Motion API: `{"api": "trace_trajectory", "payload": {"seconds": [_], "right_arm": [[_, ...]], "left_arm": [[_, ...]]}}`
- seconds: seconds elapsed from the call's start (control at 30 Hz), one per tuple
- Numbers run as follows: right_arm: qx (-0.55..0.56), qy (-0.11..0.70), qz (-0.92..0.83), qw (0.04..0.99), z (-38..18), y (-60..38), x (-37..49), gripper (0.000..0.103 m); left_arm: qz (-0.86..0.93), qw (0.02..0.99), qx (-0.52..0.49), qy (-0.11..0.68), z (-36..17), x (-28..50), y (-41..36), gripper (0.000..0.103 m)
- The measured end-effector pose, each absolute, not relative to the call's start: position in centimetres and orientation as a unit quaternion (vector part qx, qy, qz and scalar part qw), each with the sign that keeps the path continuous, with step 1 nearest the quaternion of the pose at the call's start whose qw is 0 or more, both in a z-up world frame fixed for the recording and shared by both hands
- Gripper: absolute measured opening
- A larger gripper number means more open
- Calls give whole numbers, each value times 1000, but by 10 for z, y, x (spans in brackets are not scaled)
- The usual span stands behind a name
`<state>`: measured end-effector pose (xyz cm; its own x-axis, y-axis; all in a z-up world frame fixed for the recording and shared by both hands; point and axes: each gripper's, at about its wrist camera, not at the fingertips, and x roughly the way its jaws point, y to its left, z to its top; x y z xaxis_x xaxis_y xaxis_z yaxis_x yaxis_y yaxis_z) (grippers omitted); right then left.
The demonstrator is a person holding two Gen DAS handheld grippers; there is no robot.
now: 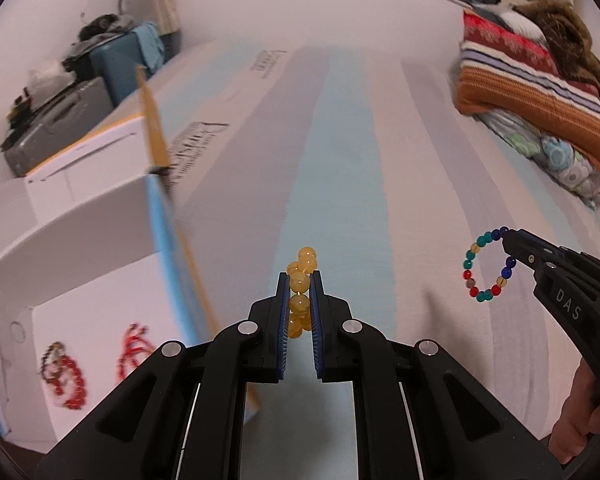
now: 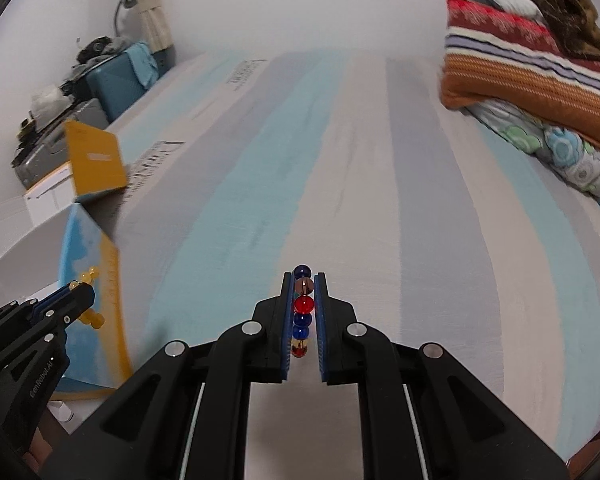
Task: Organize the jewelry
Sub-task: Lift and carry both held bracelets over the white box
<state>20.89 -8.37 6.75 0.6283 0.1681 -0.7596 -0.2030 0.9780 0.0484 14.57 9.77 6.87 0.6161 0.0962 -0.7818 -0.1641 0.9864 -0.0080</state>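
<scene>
My left gripper [image 1: 300, 280] is shut on a yellow bead bracelet [image 1: 301, 292] and holds it above the striped bed, just right of an open white box [image 1: 100, 240]. The box holds two red bead bracelets [image 1: 66, 372] [image 1: 134, 346] on its floor. My right gripper [image 2: 303, 278] is shut on a multicoloured bead bracelet [image 2: 302, 312]. In the left wrist view that bracelet [image 1: 486, 266] hangs as a ring from the right gripper's tip [image 1: 508, 236]. The left gripper [image 2: 82, 288] with the yellow beads [image 2: 88, 276] also shows in the right wrist view, in front of the box [image 2: 88, 280].
The striped blue, grey and white bedsheet [image 1: 340, 160] stretches ahead. Folded blankets and pillows [image 1: 540, 92] are stacked at the far right. A blue case and clutter [image 1: 100, 60] stand by the wall at the far left. The box's yellow lid flap [image 2: 94, 164] stands upright.
</scene>
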Motion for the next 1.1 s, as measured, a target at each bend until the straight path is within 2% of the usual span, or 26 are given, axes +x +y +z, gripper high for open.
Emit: {"api": "trace_trajectory", "payload": {"seconds": [0.33,0.6,0.83,1.1], "right_arm": [[-40,389,151,908,107,-9,169,9],[-63,371,204,904,126,64,135,9],[-85,372,246,891,120,129,113,9],[-106,401,277,867,87,187,102,9]], "left_arm": [[128,902,-56,408,110,91,170,9],[175,896,-78,401,121,46,233,9],[212,881,-99,411,107,17,290,9],[234,859,-122,438,76,7,335,9]]}}
